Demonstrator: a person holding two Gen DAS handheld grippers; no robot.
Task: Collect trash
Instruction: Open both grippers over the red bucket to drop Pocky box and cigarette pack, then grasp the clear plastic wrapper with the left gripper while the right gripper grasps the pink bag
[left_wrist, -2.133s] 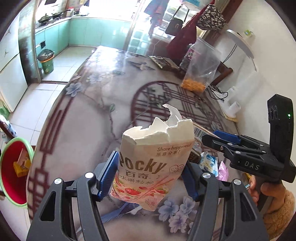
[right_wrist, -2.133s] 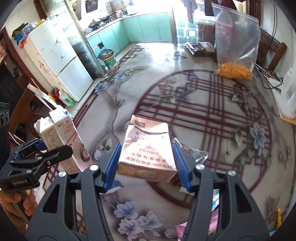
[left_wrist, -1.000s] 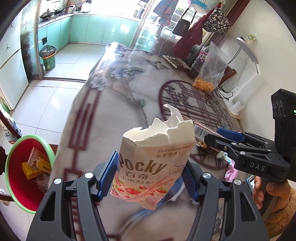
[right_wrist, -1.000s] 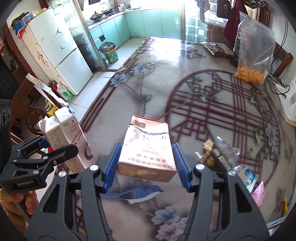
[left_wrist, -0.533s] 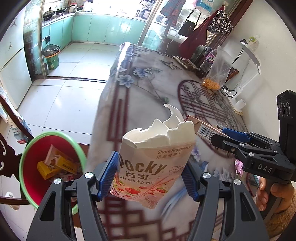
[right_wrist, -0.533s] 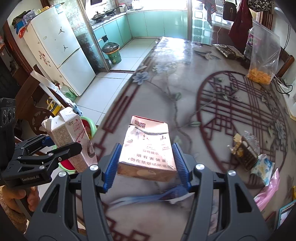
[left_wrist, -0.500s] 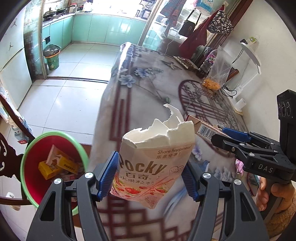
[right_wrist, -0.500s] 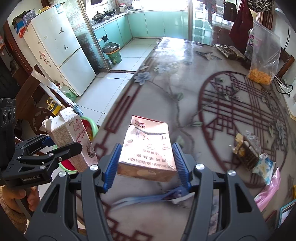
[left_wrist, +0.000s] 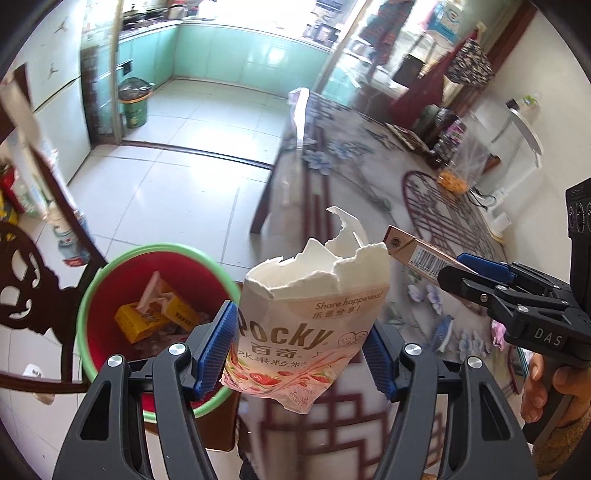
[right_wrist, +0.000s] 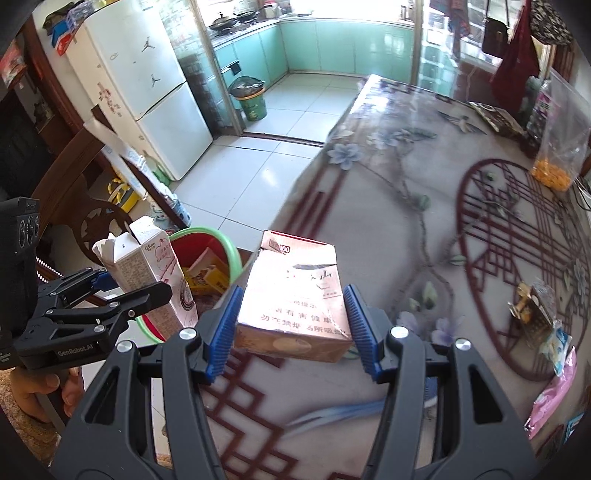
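The left gripper (left_wrist: 301, 345) is clamped on a torn-open Pocky box (left_wrist: 308, 317), its blue pads pressing both sides, and holds it upright just beside the rim of a red bin with a green rim (left_wrist: 110, 275) that stands on the tiled floor by the table's edge. Yellow cartons (left_wrist: 147, 315) lie inside the bin. The right gripper (right_wrist: 291, 328) grips a crumpled pinkish cigarette carton (right_wrist: 295, 299) over the edge of the flower-patterned table (right_wrist: 424, 221). More wrappers (right_wrist: 543, 321) lie farther along the table, and a clear bag of orange snacks (right_wrist: 554, 162) stands near its far side.
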